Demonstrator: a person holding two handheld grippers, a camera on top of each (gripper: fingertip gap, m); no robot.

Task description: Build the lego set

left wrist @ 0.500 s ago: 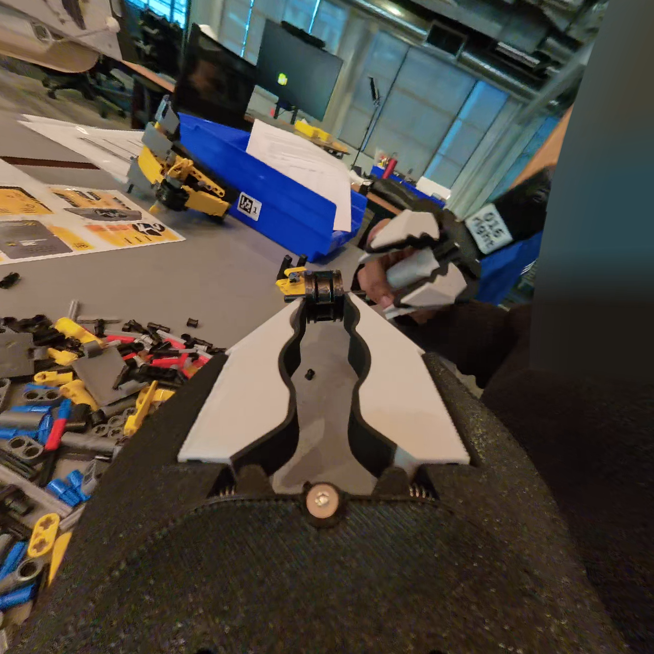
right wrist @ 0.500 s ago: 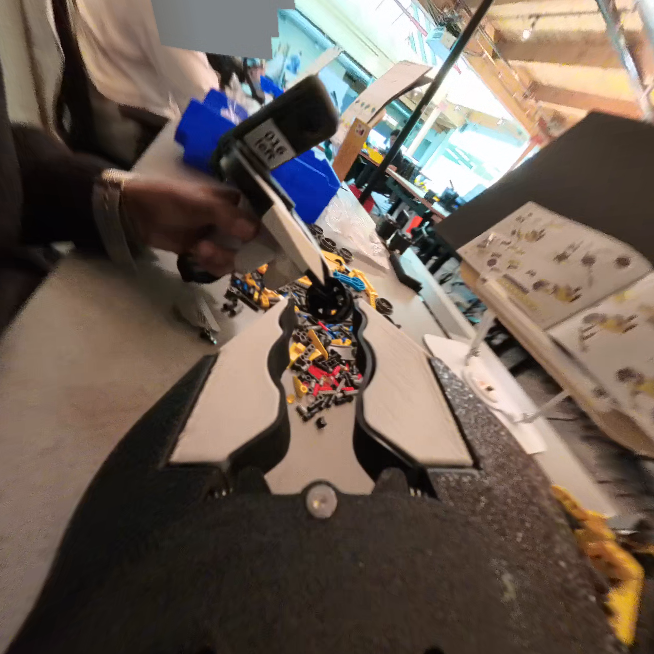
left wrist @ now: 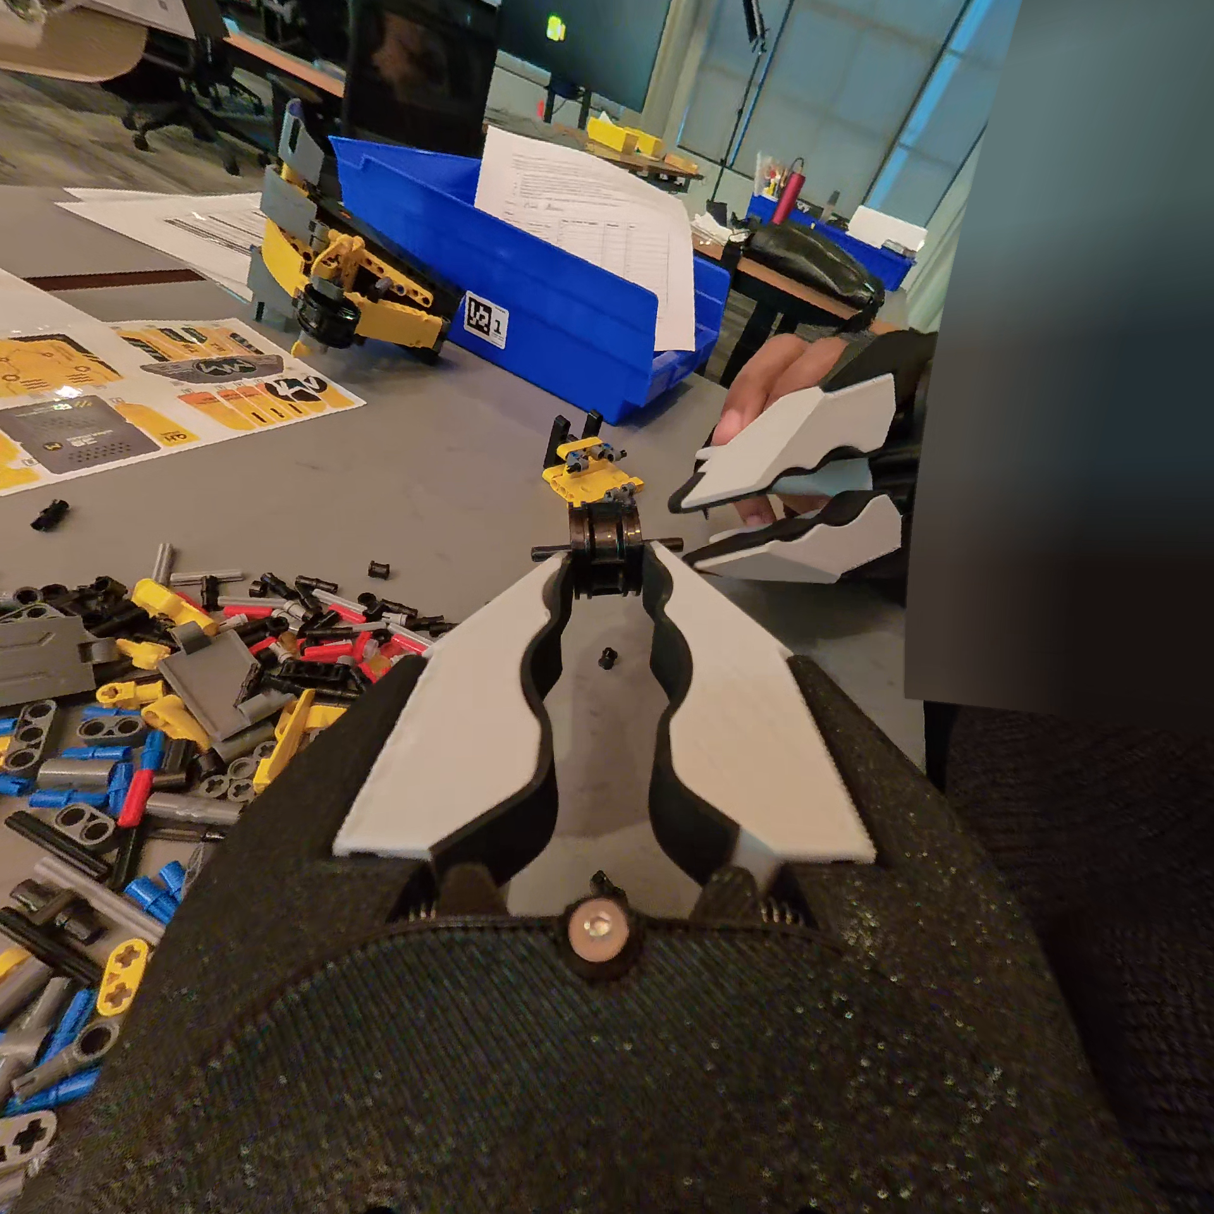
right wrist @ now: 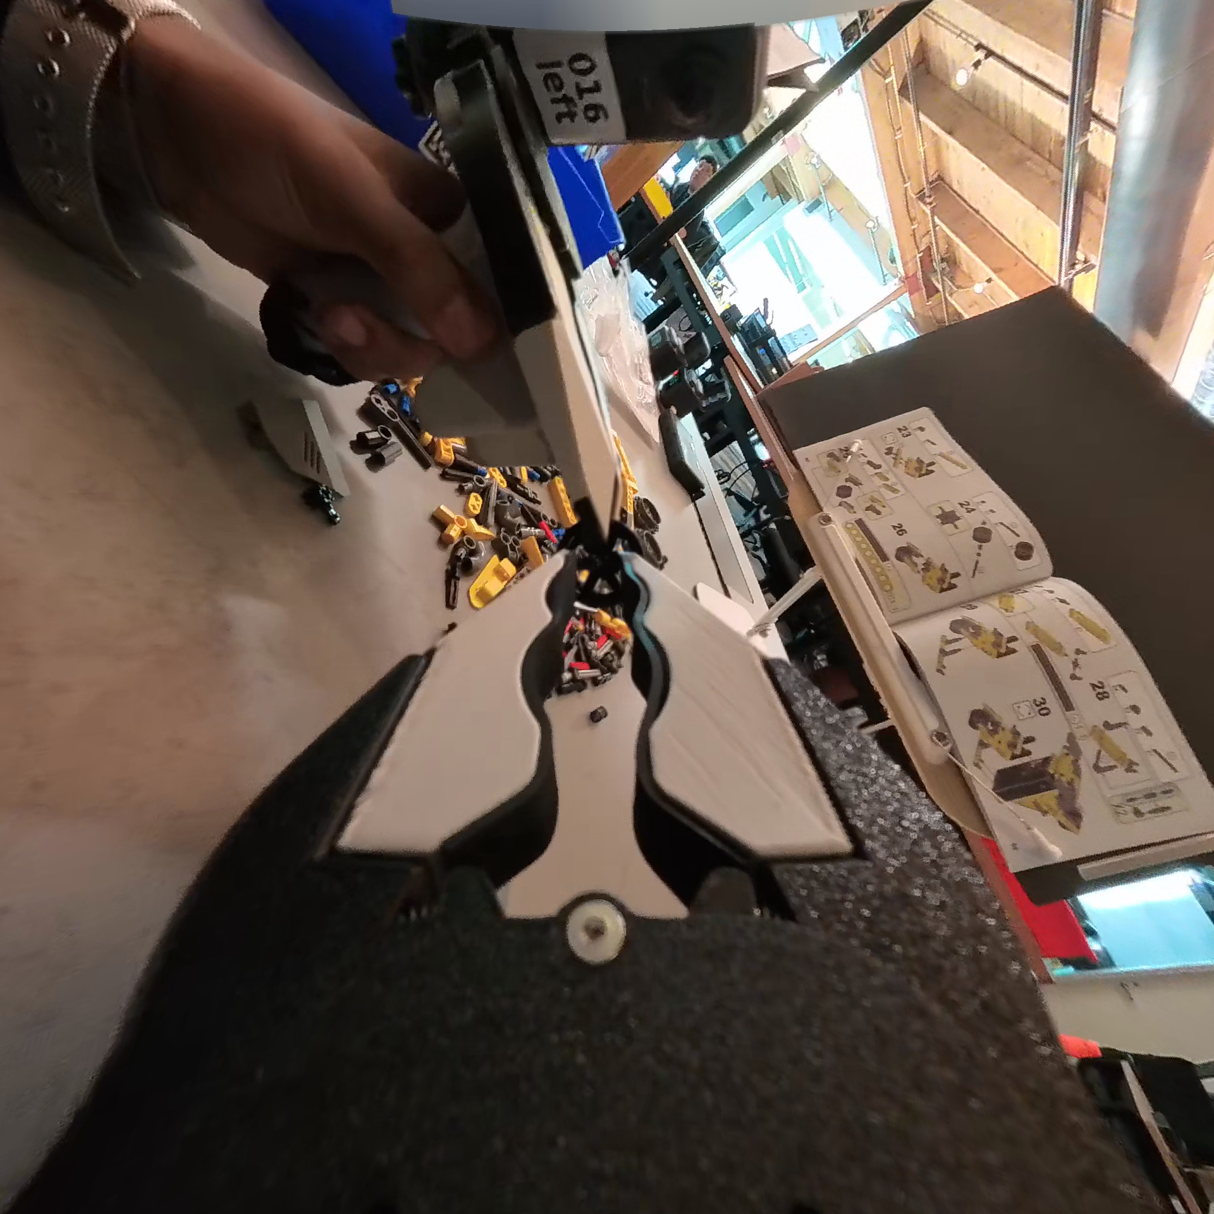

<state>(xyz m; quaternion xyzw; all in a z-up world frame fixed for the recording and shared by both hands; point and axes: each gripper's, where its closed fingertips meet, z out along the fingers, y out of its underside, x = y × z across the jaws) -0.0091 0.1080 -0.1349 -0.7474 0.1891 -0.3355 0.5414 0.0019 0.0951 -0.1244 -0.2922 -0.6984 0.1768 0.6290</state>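
Plenty of bare grey table (left wrist: 407,473) in front of the blue bin (left wrist: 525,289), with the table's edge running just right of the bin and dropping off to floor and other desks. Crowded only to the bin's front left, by one loose parts pile (left wrist: 197,690) of black, yellow, blue, red and grey pieces. Pinches one black wheel (left wrist: 604,542) on a thin black axle between the tips of the left gripper (left wrist: 604,565), pressed onto it, held above the table in front of the bin's right end. Puts the right gripper (left wrist: 686,529) just right of the wheel, fingers spread with clear space between them and nothing gripped, the axle's right end at its mouth. From the right wrist view, meets tip to tip: right gripper (right wrist: 598,565) below, left gripper (right wrist: 594,519) slanting down from above, the wheel a dark blur at the meeting point, contact not readable. One small yellow sub-assembly (left wrist: 591,473) on the table between wheel and bin, apart from both. One yellow and black part-built model (left wrist: 341,289) touching the bin's left end. One printed sheet of paper (left wrist: 591,217) draped over the bin's near wall. One sticker sheet (left wrist: 164,387) flat, left of the bin. Two stray black pins in front of the bin: one (left wrist: 607,657) seen between the left fingers, one (left wrist: 49,514) far left. One open instruction booklet (right wrist: 952,591) on a stand, far side of the pile from the bin.
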